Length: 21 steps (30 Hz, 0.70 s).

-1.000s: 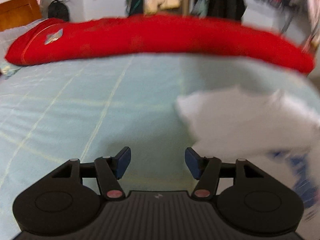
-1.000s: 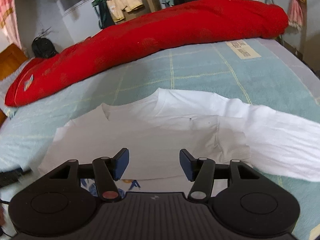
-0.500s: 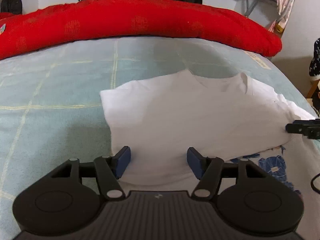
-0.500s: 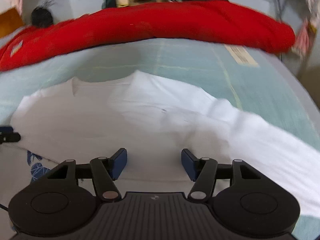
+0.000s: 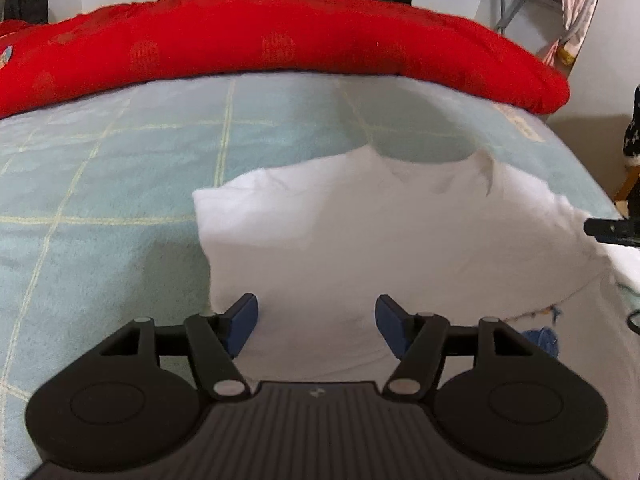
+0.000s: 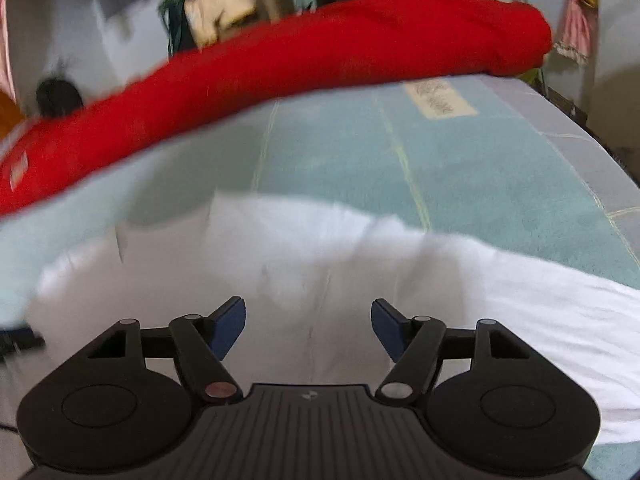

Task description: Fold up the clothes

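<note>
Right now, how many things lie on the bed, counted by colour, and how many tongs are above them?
White: 1, the T-shirt
Red: 1, the rolled quilt
Pale: 1, the label sewn on the blue-green bed cover
Black tongs: 2, left tongs and right tongs, both open
Total: 5

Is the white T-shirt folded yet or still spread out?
Partly folded: white T-shirt has a doubled-over left edge, but one sleeve lies spread on the bed.
</note>
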Each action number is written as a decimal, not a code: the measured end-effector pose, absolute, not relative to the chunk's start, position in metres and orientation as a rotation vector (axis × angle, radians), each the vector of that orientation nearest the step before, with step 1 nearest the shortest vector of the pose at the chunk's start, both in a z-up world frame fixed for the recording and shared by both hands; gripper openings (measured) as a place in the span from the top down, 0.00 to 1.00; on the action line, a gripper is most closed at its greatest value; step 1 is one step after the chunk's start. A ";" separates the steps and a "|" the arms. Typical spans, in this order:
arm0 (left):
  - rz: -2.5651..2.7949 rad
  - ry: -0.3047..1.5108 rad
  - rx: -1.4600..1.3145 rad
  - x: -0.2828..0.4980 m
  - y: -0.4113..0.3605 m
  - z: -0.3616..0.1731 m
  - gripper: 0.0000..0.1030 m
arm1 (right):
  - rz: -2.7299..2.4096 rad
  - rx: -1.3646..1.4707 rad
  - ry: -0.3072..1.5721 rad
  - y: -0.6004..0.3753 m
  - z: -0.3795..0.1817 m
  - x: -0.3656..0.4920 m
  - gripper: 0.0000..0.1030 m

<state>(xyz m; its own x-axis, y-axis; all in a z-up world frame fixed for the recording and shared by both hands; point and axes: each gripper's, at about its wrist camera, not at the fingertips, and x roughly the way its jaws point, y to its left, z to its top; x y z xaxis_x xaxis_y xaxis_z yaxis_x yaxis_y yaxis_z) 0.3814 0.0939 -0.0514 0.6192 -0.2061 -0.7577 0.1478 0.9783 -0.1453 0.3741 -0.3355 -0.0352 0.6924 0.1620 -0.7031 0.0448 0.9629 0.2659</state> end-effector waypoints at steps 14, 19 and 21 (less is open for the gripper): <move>-0.241 0.843 0.018 0.358 0.061 -0.032 0.32 | 0.224 0.200 0.828 -0.309 -0.026 0.352 0.13; -0.291 0.842 0.082 0.325 0.049 -0.031 0.29 | 0.322 0.044 0.881 -0.264 -0.043 0.317 0.04; -0.297 0.864 0.091 0.316 0.051 -0.035 0.28 | 0.301 -0.038 0.948 -0.251 -0.062 0.311 0.00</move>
